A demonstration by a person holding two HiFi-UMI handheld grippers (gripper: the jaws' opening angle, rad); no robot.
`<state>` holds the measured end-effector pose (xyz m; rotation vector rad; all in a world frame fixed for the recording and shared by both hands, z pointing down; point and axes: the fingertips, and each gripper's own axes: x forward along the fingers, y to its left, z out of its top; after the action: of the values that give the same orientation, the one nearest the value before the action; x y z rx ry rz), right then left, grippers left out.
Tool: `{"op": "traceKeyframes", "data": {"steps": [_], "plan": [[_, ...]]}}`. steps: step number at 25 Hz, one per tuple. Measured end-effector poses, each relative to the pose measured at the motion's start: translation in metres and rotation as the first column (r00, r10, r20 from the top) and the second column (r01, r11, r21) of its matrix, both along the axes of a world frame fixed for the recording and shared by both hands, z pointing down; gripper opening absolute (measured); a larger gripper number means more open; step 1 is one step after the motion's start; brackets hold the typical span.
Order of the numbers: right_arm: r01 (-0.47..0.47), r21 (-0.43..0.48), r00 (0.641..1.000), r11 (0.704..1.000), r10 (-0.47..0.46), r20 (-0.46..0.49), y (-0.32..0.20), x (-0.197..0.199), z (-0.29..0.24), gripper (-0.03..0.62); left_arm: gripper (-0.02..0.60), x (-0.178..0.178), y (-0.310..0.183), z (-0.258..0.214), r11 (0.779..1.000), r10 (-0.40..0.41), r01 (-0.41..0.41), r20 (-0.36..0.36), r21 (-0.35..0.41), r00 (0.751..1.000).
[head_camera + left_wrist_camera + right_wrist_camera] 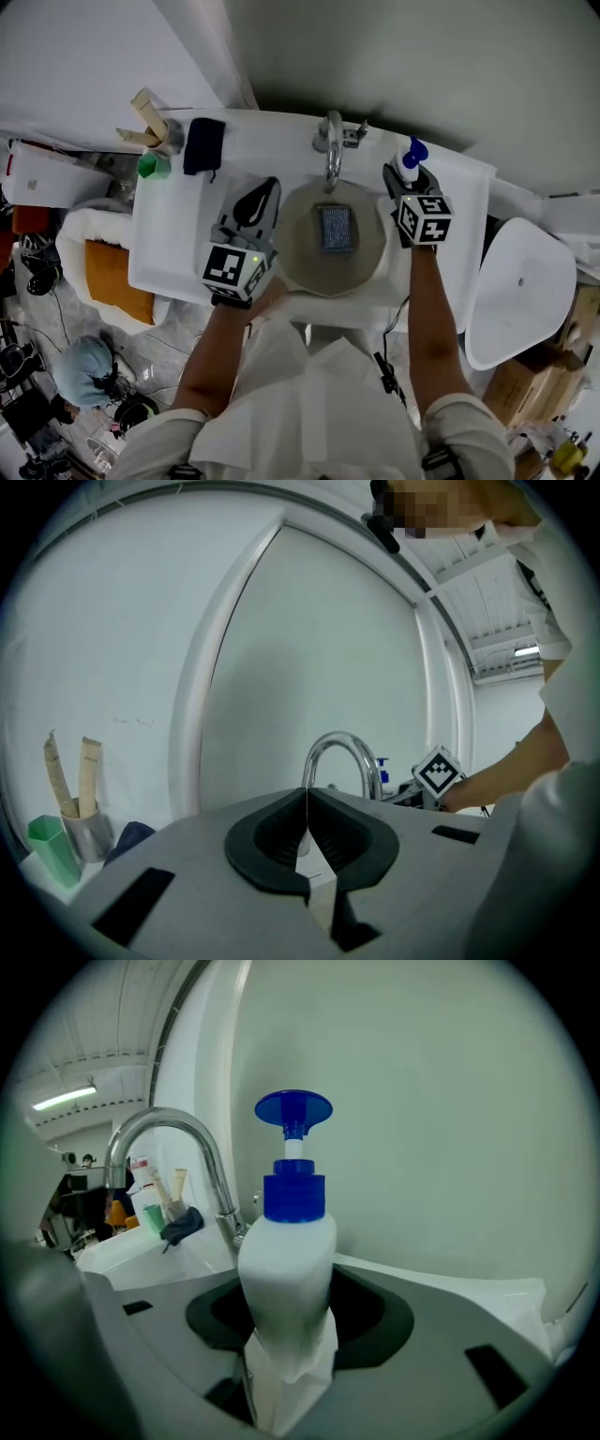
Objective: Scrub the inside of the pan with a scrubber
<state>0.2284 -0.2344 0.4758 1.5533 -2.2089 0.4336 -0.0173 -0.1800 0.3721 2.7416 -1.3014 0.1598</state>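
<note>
A round grey pan (368, 267) lies in the sink under the faucet (333, 150). A dark rectangular scrubber (336, 228) rests flat inside it. My left gripper (265, 192) hovers over the pan's left rim; in the left gripper view its jaws (307, 832) meet with nothing between them. My right gripper (405, 178) is at the sink's back right corner. It is shut on a white soap bottle (286, 1260) with a blue pump head (412, 155), which stands upright between the jaws.
On the white counter (169, 248) left of the sink stand a green cup (154, 166), a dark cloth (204, 145) and a holder with wooden sticks (150, 127). A white rounded lid (520, 291) is to the right. The wall rises just behind the faucet (178, 1124).
</note>
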Motion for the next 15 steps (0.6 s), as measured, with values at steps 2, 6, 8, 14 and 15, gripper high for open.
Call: {"op": "traceKeyframes", "data": {"steps": [2, 6, 8, 14, 15], "plan": [[0.038, -0.050, 0.999, 0.998, -0.038, 0.009, 0.015, -0.006, -0.005, 0.199, 0.017, 0.000, 0.003, -0.004, 1.000, 0.003, -0.003, -0.004, 0.008, 1.000], [0.118, -0.174, 0.992, 0.978, -0.111, 0.052, 0.051, -0.019, -0.012, 0.199, 0.017, -0.001, 0.013, -0.011, 1.000, 0.007, -0.007, -0.014, 0.019, 1.000], [0.182, -0.250, 0.983, 0.951, -0.170, 0.070, 0.073, -0.029, -0.015, 0.199, 0.017, -0.002, 0.019, -0.015, 1.000, 0.010, -0.009, -0.020, 0.022, 1.000], [0.350, -0.466, 0.931, 0.812, -0.357, 0.078, 0.134, -0.058, -0.021, 0.199, 0.017, -0.005, 0.037, -0.026, 0.999, 0.019, -0.017, -0.044, 0.034, 0.999], [0.363, -0.495, 0.924, 0.790, -0.375, 0.079, 0.142, -0.062, -0.021, 0.199, 0.017, -0.005, 0.041, -0.027, 0.999, 0.019, -0.017, -0.049, 0.035, 0.999]]}}
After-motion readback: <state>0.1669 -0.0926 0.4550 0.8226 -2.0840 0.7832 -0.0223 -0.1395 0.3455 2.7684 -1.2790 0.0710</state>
